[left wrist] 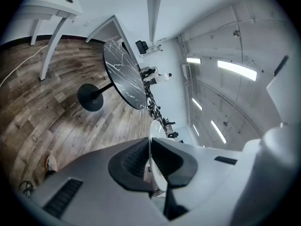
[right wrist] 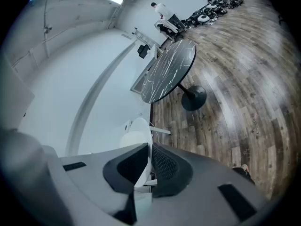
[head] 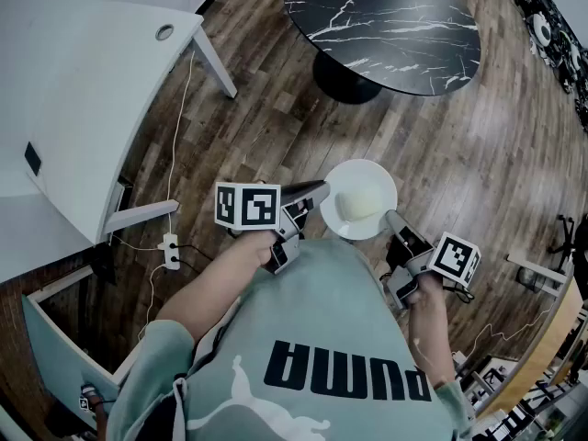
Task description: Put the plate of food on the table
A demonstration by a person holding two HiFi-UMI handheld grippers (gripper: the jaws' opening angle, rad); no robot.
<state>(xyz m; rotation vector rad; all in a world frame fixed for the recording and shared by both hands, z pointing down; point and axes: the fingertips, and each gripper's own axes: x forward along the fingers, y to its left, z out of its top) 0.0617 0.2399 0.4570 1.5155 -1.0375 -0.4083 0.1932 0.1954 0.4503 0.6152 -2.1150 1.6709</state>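
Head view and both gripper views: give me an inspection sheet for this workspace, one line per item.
Surface: black marble-look table, round, ahead of the person; the plate is not yet on it.
Job's things: white plate with pale food, held level above the floor.
Clutter: black-and-white items at the floor's edge, too small to tell.
Grippers: left gripper shut on the plate's rim; right gripper shut on the opposite rim.
Cables: white cable runs down from the desk to a power strip.
Surroundings: white desk, wood floor, a person far off.
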